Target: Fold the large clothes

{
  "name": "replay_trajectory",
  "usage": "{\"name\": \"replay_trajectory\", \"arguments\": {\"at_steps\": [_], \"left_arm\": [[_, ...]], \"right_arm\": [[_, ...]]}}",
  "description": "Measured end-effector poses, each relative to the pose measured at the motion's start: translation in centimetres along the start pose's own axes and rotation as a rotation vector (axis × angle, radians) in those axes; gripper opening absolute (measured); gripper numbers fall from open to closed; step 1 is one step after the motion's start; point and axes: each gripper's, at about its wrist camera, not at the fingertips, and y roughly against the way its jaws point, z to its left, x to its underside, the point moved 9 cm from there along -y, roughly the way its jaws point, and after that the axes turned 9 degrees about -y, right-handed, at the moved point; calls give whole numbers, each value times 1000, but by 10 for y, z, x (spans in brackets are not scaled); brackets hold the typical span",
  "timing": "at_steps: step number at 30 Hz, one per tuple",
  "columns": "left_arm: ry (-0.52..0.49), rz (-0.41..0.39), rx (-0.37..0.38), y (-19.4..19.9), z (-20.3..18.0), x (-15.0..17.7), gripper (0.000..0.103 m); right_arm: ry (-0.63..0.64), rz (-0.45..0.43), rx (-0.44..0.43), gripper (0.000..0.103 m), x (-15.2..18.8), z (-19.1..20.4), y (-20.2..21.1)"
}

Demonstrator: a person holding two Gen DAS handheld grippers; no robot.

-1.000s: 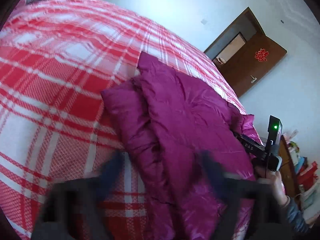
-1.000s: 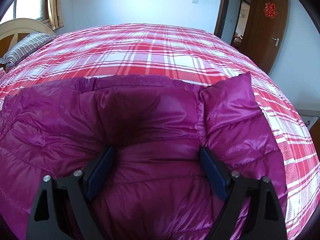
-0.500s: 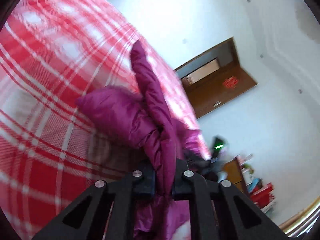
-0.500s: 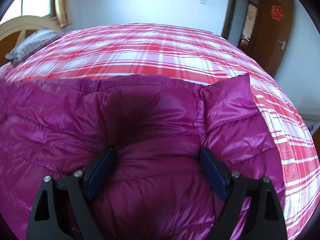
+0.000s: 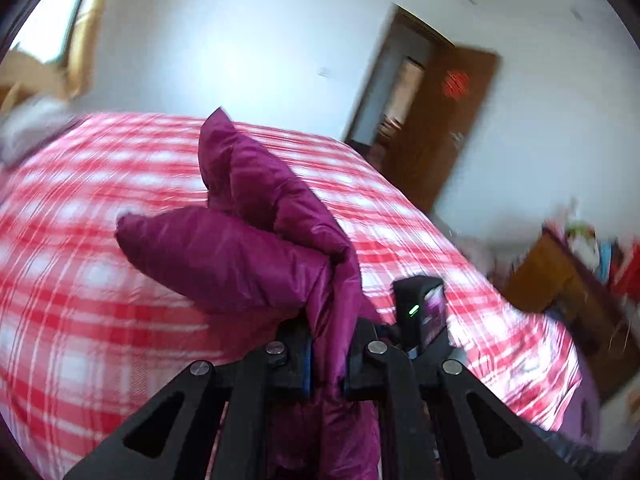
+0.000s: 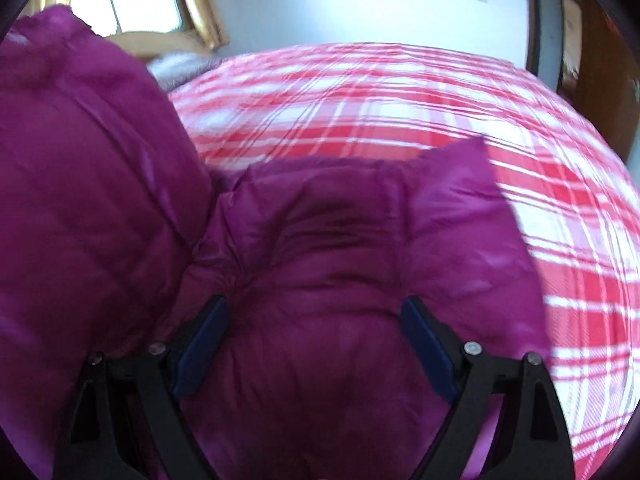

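Jacket (image 5: 256,240) pinched in left gripper (image 5: 326,364); right gripper (image 6: 316,344) spread wide.

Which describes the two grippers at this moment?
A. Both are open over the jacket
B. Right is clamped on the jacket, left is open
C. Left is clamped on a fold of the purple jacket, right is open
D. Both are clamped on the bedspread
C: the left gripper pinches a fold of the purple jacket, while the right gripper is spread wide with the jacket bulging between its jaws.
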Motion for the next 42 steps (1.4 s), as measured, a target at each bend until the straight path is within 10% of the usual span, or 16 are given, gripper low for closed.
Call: {"name": "replay_trajectory", "arguments": {"at_steps": [9,18,20,24,30,37,42], "left_arm": [[-257,-11,-100,-130,-85,41,15],[-301,-51,-57,-149,-96,63,33],[-324,-70,-40,-142,-104,61,43],[-373,-135,-30,-109,-119,65,52],[-377,-317,-46,-27,-98,64,89],[-126,-61,-120,-90,-6,97,89],[-168,-83,-172,-102,-18,105,89]], "right_arm": [[-349,-189,-195,92,-58,-133,104],[-146,-102,-347,82,-69,-87,111],[-106,-50,-345,79,-68,-69,96],[-61,10,-248,41,-56,-57,77],[-127,19,-88,41,-49,-102,68],[-195,-17,60,43,-57,-108,84],[-266,-149,-59,64,-72,-54,127]]}}
